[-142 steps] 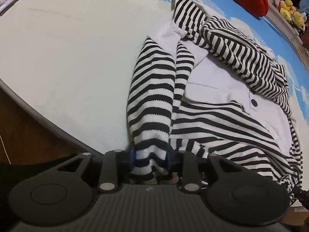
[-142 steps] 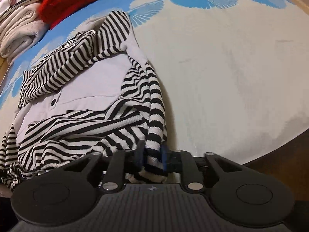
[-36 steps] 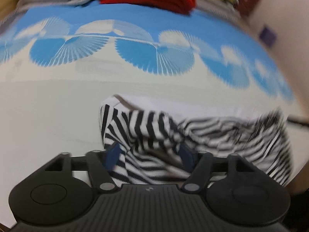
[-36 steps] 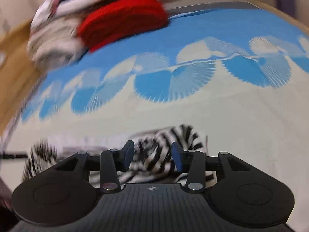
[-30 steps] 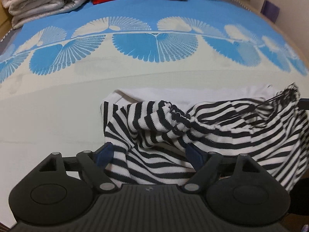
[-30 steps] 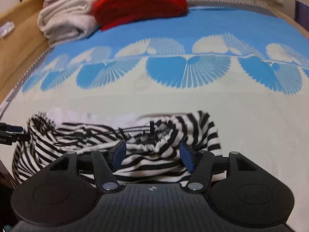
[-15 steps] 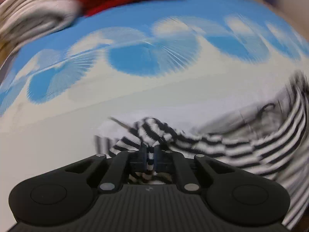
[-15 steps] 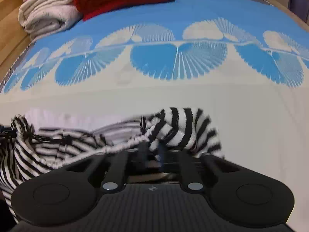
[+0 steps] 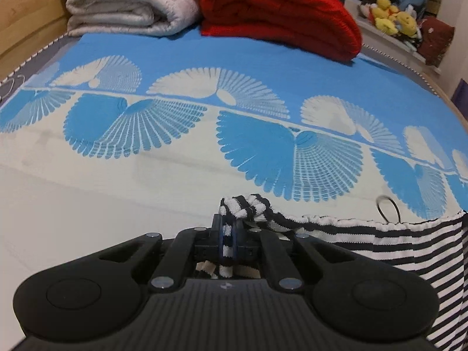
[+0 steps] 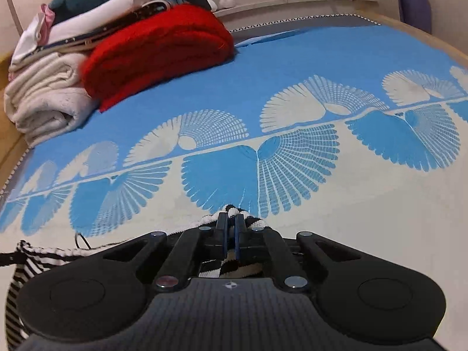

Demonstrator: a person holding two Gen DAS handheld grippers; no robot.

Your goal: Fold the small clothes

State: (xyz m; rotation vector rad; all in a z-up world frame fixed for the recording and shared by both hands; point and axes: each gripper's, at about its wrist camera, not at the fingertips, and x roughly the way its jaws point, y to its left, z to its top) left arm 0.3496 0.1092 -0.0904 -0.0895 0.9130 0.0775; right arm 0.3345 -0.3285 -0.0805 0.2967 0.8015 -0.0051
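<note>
**Over the bed: both grippers now pinch the striped top**

Above the blue-and-cream bedspread [image 9: 122, 193], I hold the top [image 9: 395, 242] stretched between my two grippers. A second ago both pairs of fingers were spread wide over the bunched garment as it lay on the spread. Now they have closed. In the left view, the left gripper [image 9: 228, 235] has its fingers pressed together on a knot of black-and-white knit that pokes out past the tips. From there the top's edge runs off to the right as a taut band, with a small hanging loop [image 9: 387, 207] standing up from it. In the right view, the right gripper [image 10: 230, 234] pinches the opposite corner, and the cloth [image 10: 17, 266] trails away to the left.

I judge that the top is now lifted by two corners and hanging straight. That sets it up for the next fold, either laid flat or doubled over. The grips are small bunches of knit, so a corner could slip.

Folded red [image 9: 278, 8] and white [image 9: 125, 3] blankets sit well apart at the far end.
</note>
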